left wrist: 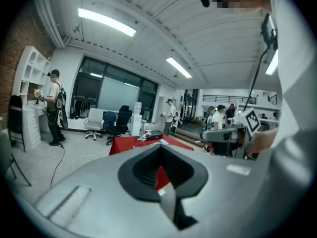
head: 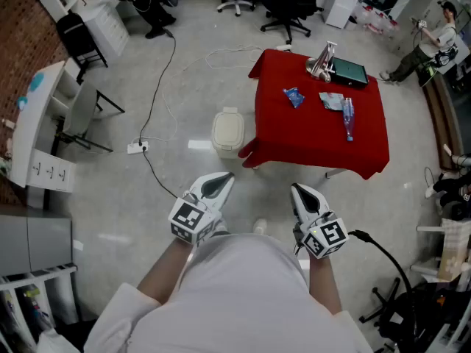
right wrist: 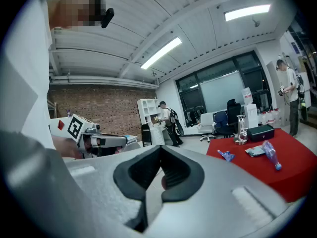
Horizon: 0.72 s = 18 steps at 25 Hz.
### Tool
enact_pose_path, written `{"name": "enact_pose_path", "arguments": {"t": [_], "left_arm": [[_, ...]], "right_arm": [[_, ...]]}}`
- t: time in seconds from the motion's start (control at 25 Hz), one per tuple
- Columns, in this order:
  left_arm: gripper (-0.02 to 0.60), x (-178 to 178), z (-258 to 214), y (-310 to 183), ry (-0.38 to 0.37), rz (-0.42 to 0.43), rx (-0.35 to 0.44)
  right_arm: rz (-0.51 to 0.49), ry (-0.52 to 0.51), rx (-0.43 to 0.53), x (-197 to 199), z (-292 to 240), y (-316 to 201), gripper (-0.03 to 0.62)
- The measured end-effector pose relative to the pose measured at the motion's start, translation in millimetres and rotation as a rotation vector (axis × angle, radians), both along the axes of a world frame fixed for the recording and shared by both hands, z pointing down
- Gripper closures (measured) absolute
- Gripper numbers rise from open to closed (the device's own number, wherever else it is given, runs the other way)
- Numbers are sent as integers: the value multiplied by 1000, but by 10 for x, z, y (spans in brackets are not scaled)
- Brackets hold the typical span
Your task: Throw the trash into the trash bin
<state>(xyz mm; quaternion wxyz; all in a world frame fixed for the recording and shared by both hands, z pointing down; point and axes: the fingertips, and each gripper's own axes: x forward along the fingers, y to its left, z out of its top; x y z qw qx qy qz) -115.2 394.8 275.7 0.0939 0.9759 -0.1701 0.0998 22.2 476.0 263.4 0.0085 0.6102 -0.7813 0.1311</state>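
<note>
The trash, a blue wrapper (head: 293, 96), a crumpled packet (head: 331, 101) and a plastic bottle (head: 347, 118), lies on the far red tabletop (head: 309, 142). The trash bin (head: 227, 131) stands on the floor just left of it. My left gripper (head: 224, 179) and right gripper (head: 299, 190) hang near my body, jaws closed on nothing — I judge no pickup has begun.

Ceiling strip lights (left wrist: 106, 22) give bright, even light; fisheye edges darken.
</note>
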Motion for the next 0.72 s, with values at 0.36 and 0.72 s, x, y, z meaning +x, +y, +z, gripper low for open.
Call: {"name": "enact_pose_path", "arguments": {"t": [0.36, 0.72], "left_arm": [[578, -59, 79, 15, -18, 18, -16], [577, -173, 113, 1, -21, 45, -22]], "right_arm": [[12, -1, -7, -78, 6, -5, 594], [18, -9, -26, -235, 44, -17, 594]]}}
